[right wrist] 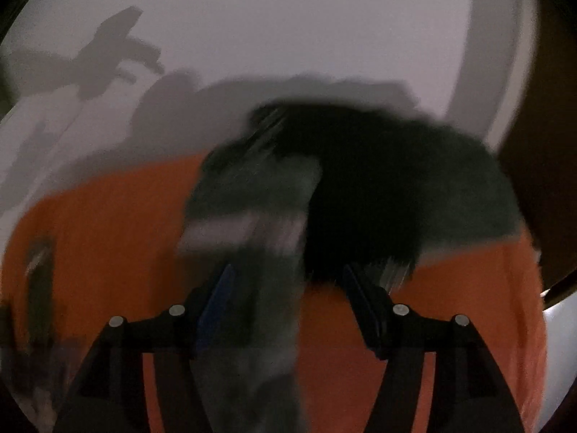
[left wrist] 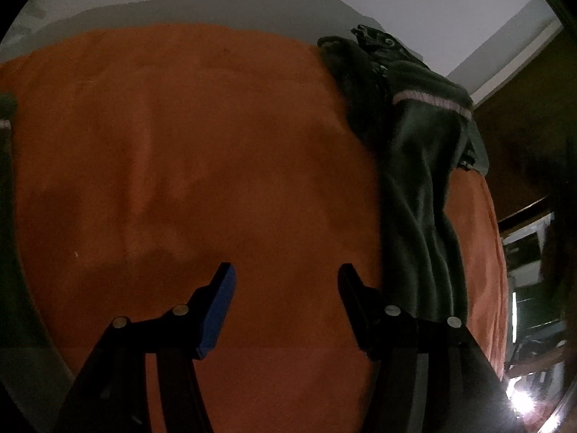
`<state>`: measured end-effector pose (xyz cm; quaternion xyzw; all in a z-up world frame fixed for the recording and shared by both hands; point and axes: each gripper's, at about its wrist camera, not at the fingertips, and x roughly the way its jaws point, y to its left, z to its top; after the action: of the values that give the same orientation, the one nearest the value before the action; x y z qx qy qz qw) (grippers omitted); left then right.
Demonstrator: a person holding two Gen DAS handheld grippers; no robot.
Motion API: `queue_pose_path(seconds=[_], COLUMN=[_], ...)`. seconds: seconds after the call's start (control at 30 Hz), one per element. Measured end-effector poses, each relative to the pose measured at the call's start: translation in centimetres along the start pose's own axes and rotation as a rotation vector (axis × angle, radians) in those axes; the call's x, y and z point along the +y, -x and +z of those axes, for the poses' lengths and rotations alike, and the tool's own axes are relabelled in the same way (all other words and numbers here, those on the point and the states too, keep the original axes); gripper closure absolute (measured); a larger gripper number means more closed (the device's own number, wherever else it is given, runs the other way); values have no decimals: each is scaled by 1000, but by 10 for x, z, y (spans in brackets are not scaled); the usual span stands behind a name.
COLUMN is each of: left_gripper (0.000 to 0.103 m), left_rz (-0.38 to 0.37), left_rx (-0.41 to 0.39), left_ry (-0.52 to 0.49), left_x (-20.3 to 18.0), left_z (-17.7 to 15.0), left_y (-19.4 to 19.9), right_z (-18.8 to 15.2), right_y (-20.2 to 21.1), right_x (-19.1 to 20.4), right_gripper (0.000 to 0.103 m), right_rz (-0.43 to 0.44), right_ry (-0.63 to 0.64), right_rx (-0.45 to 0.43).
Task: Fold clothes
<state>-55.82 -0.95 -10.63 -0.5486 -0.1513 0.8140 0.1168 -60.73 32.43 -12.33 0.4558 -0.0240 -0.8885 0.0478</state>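
While both claws hang over the orange cloth [left wrist: 180, 144], the dark green garment [left wrist: 418, 180] lies bunched along its right side, a pale stripe [left wrist: 432, 100] across it. Off to the right of the left gripper [left wrist: 286, 270] it lies, clear of the jaws, which stand apart over bare orange and hold nothing. Under the right gripper [right wrist: 286, 270], the blurred garment [right wrist: 252, 306] runs up between the parted jaws; neither pad presses on it.
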Motion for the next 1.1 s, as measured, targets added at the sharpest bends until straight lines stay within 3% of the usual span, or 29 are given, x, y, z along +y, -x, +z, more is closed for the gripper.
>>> queue_pose_path(seconds=[0.03, 0.13, 0.23, 0.3, 0.37, 0.4, 0.47, 0.5, 0.67, 0.8, 0.87, 0.97, 1.1], left_gripper=[43, 43, 43, 43, 43, 43, 43, 43, 43, 36, 36, 36, 36], left_rz=[-8, -31, -63, -67, -76, -79, -82, -88, -151, -69, -39, -29, -30], left_rx=[8, 26, 31, 44, 59, 61, 72, 81, 194, 186, 163, 148, 142], left_ry=[3, 5, -4, -8, -12, -15, -15, -12, -12, -95, -130, -151, -137], left_x=[2, 2, 2, 5, 3, 0, -4, -8, -33, -59, -70, -77, -81], left_z=[-4, -16, -32, -46, -54, -56, -66, -71, -103, -115, -116, -112, -101], left_y=[-1, -4, -4, -1, -5, -8, -13, -19, -53, -64, -62, -60, -61], right_z=[-30, -128, -220, -263, -291, -301, -307, -307, -305, -324, -331, -329, -310], right_y=[11, 40, 55, 45, 33, 29, 31, 36, 71, 69, 66, 76, 85], right_x=[10, 23, 24, 28, 26, 24, 15, 8, -24, -54, -61, -61, -64], right_gripper=[40, 40, 40, 47, 71, 75, 93, 96, 96, 95, 78, 57, 54], right_rz=[3, -106, -55, -47, -90, -112, -90, -60, -39, -33, 3, 67, 96], right_ry=[20, -18, -132, -146, -141, -141, -187, -234, -326, -399, -410, -411, -416], right_rx=[20, 62, 155, 236, 289, 308, 296, 291, 207, 250, 277, 212, 102])
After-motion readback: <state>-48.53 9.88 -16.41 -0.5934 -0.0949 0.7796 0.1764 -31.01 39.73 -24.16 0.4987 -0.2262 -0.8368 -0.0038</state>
